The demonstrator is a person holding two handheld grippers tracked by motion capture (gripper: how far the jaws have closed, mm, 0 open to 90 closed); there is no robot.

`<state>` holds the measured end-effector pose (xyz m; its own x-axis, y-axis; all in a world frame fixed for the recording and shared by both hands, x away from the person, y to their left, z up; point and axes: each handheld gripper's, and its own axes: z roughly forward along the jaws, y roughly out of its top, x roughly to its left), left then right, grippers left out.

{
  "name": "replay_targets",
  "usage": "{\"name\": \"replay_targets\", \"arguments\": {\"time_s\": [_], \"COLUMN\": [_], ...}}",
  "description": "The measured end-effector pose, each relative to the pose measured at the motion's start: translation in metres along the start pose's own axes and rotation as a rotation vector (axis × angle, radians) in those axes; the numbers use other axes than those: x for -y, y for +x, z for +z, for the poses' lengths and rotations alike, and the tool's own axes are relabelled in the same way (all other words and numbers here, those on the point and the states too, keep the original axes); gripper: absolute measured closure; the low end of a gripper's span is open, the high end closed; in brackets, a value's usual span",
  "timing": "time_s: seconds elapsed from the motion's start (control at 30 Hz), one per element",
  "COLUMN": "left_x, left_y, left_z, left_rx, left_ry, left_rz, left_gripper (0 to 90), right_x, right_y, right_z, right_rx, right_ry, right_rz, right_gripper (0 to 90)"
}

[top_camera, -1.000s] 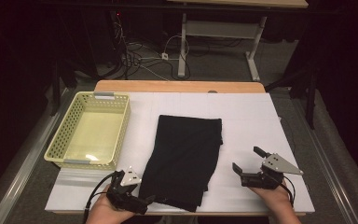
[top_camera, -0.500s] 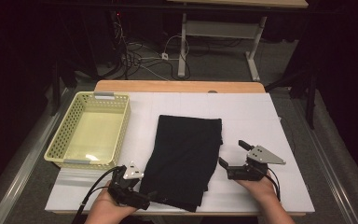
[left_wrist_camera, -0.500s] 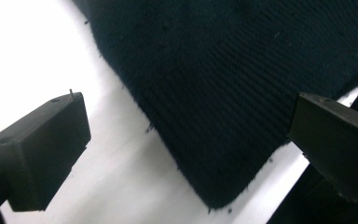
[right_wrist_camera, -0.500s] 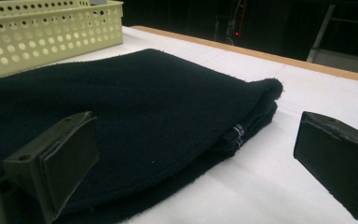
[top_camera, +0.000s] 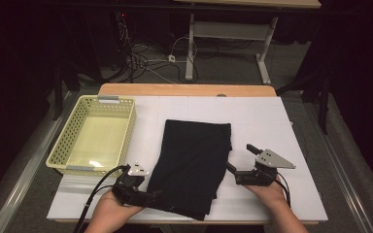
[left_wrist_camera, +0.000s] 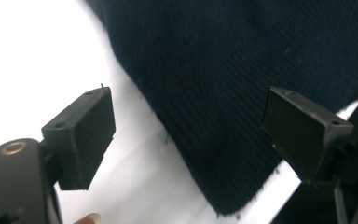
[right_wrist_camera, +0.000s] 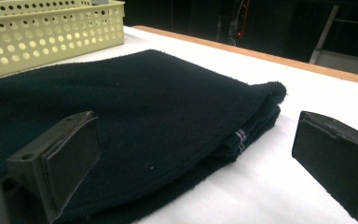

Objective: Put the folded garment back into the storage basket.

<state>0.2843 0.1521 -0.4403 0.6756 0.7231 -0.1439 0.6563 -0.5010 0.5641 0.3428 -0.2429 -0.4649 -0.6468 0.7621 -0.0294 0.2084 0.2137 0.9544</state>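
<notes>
Dark folded cloth lies mid-table, toward the near edge, right of the yellow basket.
Left gripper, jaws just narrowing, straddles its near-left corner ungripped; right gripper stands wide at its right edge. Each should bite every layer.

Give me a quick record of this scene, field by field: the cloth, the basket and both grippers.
cloth: dark folded cloth, flat on the white table
basket: yellow basket, at the cloth's left
left gripper: left gripper at the cloth's near left corner, jaws just been closing, the edge between them, pads not pressing
right gripper: right gripper at the cloth's right edge, jaws wide apart
</notes>
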Motion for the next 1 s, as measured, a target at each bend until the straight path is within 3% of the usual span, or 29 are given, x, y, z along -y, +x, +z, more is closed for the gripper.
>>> {"name": "replay_targets", "arguments": {"time_s": [0.17,0.33,0.4,0.57,0.77,1.0], "left_x": [0.008,0.008,0.006,0.001,0.002,0.001], "left_y": [0.001,0.003,0.003,-0.003,-0.006,-0.010], "left_z": [0.013,0.016,0.017,0.022,0.022,0.021], "left_rx": [0.013,0.095,0.115,0.182,0.190,0.161], "left_ry": [0.098,0.123,0.135,0.138,0.116,0.098], "left_rz": [-0.010,-0.057,-0.048,-0.017,0.017,0.082], "left_gripper": [20.1,32.4,34.0,47.7,58.8,70.1], "right_x": [0.002,0.005,0.006,0.006,0.007,0.005], "right_y": [-0.001,0.000,-0.001,-0.001,0.000,-0.001], "right_z": [-0.003,-0.004,-0.004,-0.003,-0.005,-0.003], "right_rx": [0.006,0.002,0.005,0.007,0.016,0.026], "right_ry": [0.003,0.012,0.015,0.021,0.036,0.035], "right_rz": [0.005,0.015,0.019,0.002,0.017,0.046], "right_gripper": [1.4,1.5,1.5,1.7,1.9,2.0]}}
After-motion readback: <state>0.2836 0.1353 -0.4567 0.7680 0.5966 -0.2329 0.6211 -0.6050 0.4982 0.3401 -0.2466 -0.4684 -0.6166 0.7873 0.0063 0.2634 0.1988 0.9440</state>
